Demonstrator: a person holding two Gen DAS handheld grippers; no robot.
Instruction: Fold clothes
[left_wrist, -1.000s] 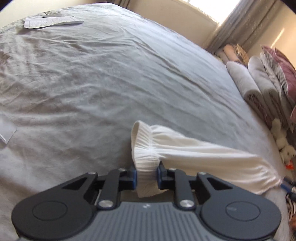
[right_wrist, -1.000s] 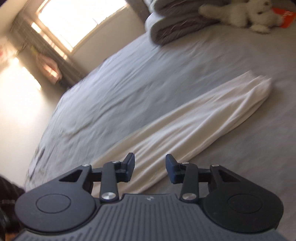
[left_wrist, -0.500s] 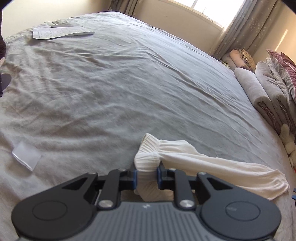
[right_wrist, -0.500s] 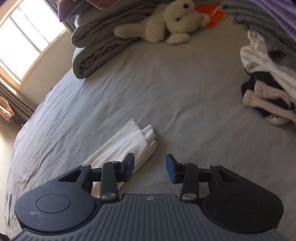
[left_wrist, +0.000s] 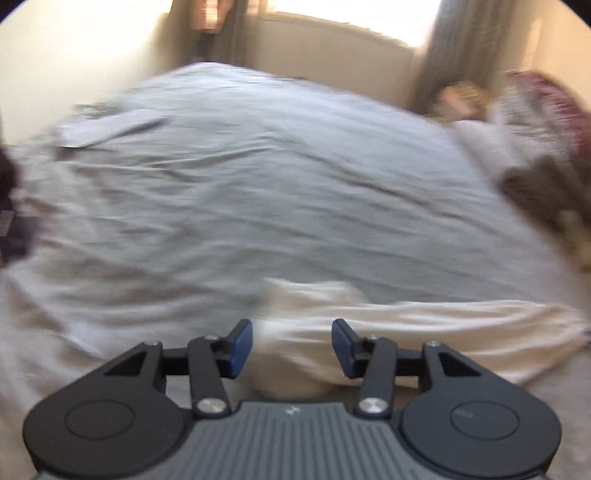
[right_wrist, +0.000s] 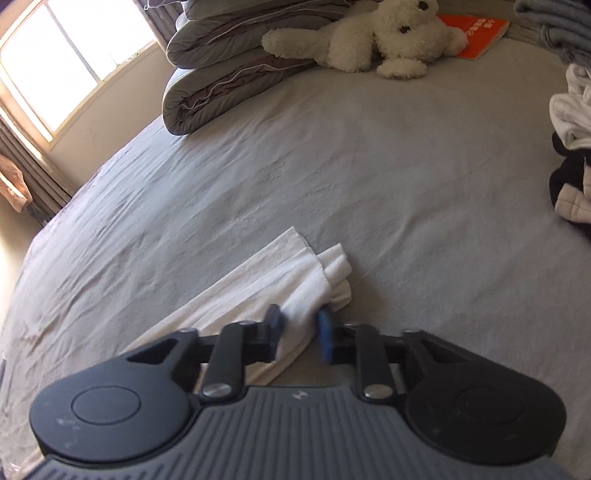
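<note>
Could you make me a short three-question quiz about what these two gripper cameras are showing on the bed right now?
1. True or false: the left gripper is clamped on the white garment.
2. Which end of the white garment does the right gripper straddle? A. the loose end toward the folded quilts B. the end by the window
3. Fill in: on the grey bedsheet, the white teddy bear lies beside an orange ____.

Key: 1 false, its jaws stand open. 2 A, the folded quilts lie beyond that end. 3 book.
</note>
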